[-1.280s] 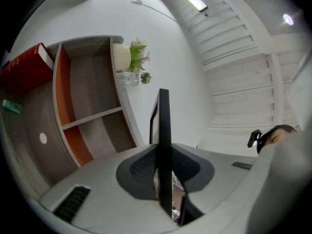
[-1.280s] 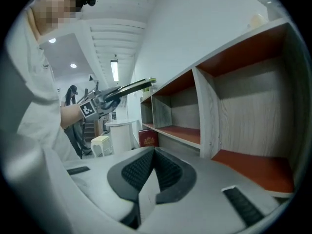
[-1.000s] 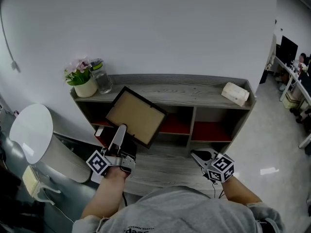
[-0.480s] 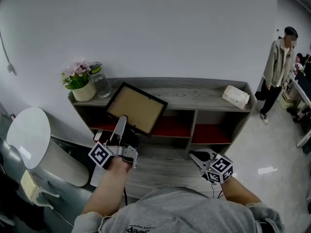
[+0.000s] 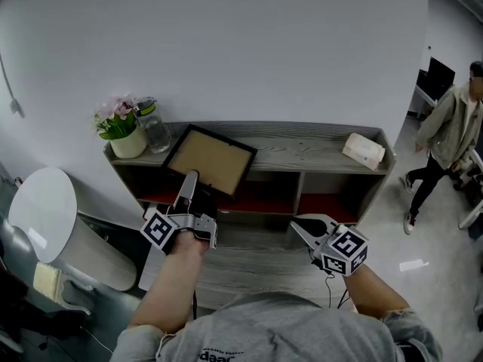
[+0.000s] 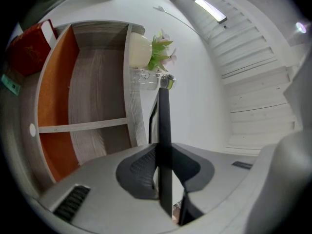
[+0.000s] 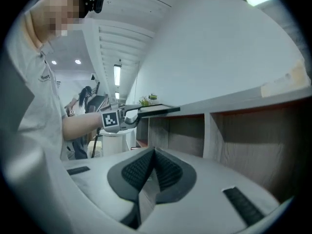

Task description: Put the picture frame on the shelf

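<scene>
The picture frame (image 5: 208, 159), black-edged with a tan back, hangs tilted over the left part of the grey wooden shelf's top (image 5: 302, 146). My left gripper (image 5: 191, 184) is shut on its near edge. In the left gripper view the frame (image 6: 163, 126) shows edge-on as a black bar clamped between the pads. Whether it touches the shelf top I cannot tell. My right gripper (image 5: 303, 229) hovers in front of the right lower compartment, shut with nothing in it; its pads (image 7: 141, 167) meet. The right gripper view shows the frame (image 7: 157, 110) level with the shelf top (image 7: 234, 99).
On the shelf top's left end stand a white flower pot (image 5: 129, 141) and a glass jar (image 5: 155, 127), close to the frame. A beige pack (image 5: 364, 148) lies at the right end. Lower compartments have red backs (image 5: 324, 204). A white round stool (image 5: 44, 205) is at left; a person (image 5: 451, 130) walks at right.
The left gripper carried the frame up and away from me, so it now lies over the shelf top. The right gripper rose. A person walked across at the right.
</scene>
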